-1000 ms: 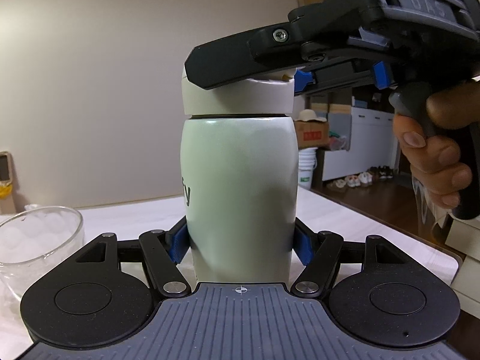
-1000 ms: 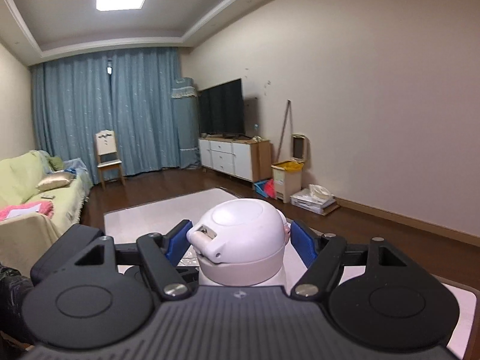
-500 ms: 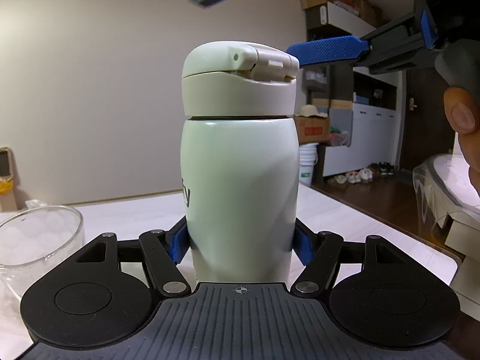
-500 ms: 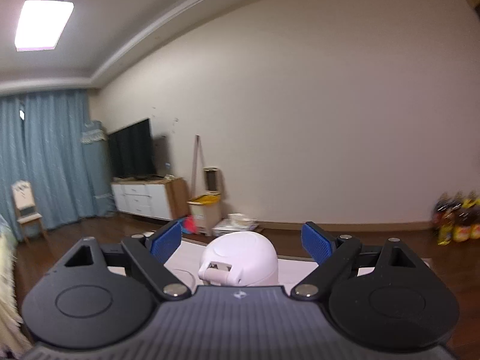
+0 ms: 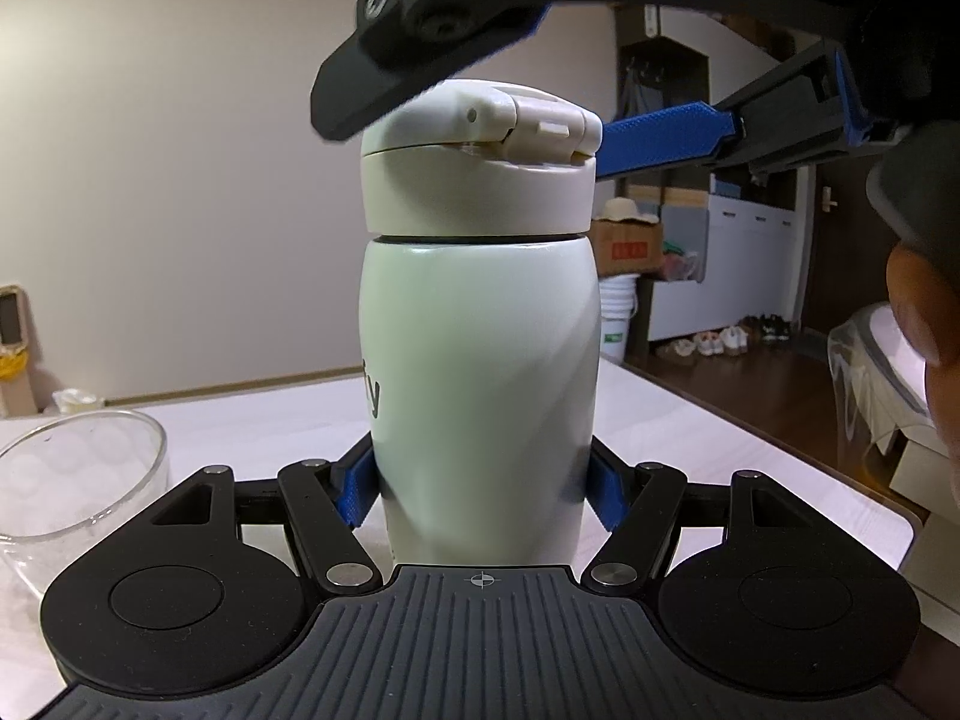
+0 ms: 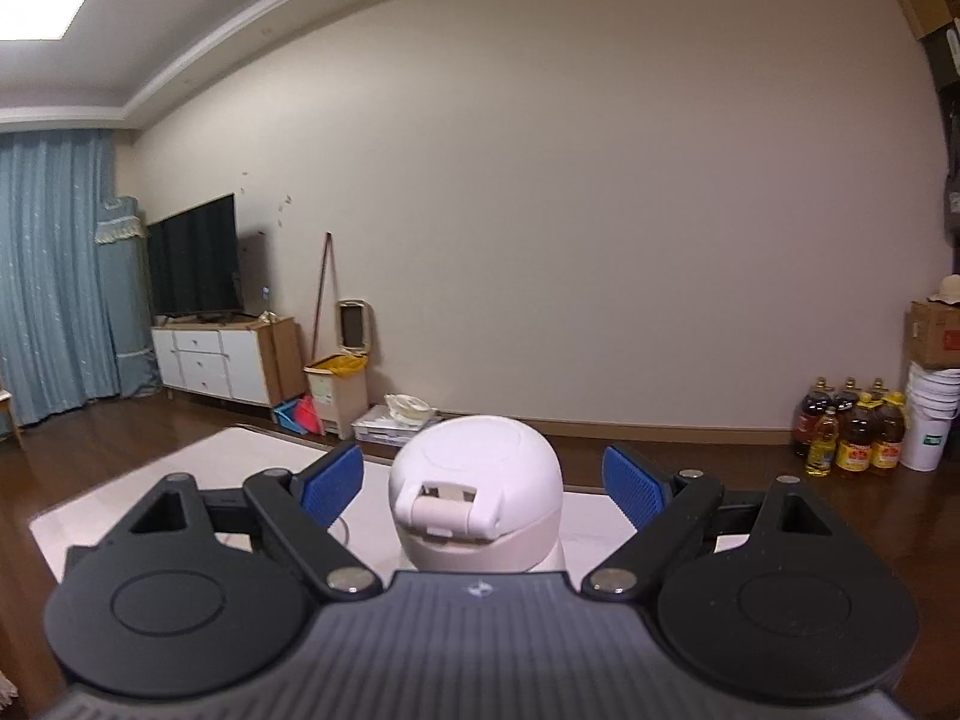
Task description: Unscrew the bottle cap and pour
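A pale green flask [image 5: 480, 396] with a cream flip-top cap [image 5: 480, 162] stands upright on the white table [image 5: 690, 450]. My left gripper [image 5: 483, 489] is shut on the flask's lower body. My right gripper [image 6: 483, 483] is open, its blue pads either side of the cap [image 6: 477, 492] with gaps on both sides. In the left wrist view the right gripper [image 5: 600, 84] hovers over the cap, one blue finger [image 5: 666, 135] behind it on the right.
A clear glass bowl [image 5: 72, 480] sits on the table at the left of the flask. The table's right edge [image 5: 840, 492] is close. The room floor, a TV cabinet [image 6: 210, 360] and oil bottles [image 6: 852, 432] lie beyond.
My right gripper let go of the cap, opened, swung round to a new angle and came back down around the cap. The left gripper and flask stayed still.
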### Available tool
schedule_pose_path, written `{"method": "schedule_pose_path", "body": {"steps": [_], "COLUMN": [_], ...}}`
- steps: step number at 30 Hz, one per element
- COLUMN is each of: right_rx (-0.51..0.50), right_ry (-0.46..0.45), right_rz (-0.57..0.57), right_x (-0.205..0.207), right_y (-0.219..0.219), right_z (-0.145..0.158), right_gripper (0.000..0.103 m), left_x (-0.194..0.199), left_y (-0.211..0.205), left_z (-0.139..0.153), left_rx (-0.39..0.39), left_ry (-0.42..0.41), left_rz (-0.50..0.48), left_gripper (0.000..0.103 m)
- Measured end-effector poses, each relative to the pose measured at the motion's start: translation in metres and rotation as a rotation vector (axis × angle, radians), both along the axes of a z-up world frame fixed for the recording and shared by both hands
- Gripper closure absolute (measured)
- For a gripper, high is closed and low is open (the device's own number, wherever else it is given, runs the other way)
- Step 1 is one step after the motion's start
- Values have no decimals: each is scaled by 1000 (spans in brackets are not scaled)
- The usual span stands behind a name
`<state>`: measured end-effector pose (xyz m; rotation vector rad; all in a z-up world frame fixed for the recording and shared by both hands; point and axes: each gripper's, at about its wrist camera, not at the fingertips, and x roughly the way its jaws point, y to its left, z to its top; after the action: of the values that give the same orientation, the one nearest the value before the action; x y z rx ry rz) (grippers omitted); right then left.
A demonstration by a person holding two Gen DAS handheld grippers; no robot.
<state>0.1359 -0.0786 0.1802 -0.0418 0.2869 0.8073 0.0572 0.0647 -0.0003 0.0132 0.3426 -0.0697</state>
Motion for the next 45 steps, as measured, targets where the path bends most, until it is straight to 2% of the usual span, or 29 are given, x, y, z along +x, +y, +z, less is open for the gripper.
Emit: {"method": "schedule_pose_path", "body": {"steps": [10,14,19,20,24,28,38,41,43,44,45], "right_rx": [-34,-28,-35,-38,-34,-27,-17,-20,-18,3,32], "right_ry": [-5,4,4,6,5,-5,27,39,46,45,44], "right_rz": [-53,-60,-64,-64,-30,87,593,638,622,594,560], "right_x": [-9,-12,-13,-12,-9,1,71,76,74,71,67], "right_y": [23,30,34,34,32,23,-3,-5,-4,-5,-7], "right_z": [-7,-9,-11,-12,-14,-14,-11,-9,-8,-6,-4], "right_gripper": [16,20,30,37,39,39,38,38,37,35,28], "left_x": [5,6,4,3,4,4,9,15,18,18,18], "left_y": [-6,-5,-2,-2,-1,1,3,1,-1,-1,-1], "left_z": [-2,-1,2,2,4,5,8,10,11,11,11], "left_rx": [0,2,1,1,2,-1,-13,-12,-14,-15,-15], "left_ry": [4,5,4,5,3,-1,-9,-9,-10,-10,-10], "left_rz": [1,1,2,1,0,-5,-20,-20,-19,-19,-18], "left_gripper": [31,31,31,31,31,31,31,31,31,31,31]}}
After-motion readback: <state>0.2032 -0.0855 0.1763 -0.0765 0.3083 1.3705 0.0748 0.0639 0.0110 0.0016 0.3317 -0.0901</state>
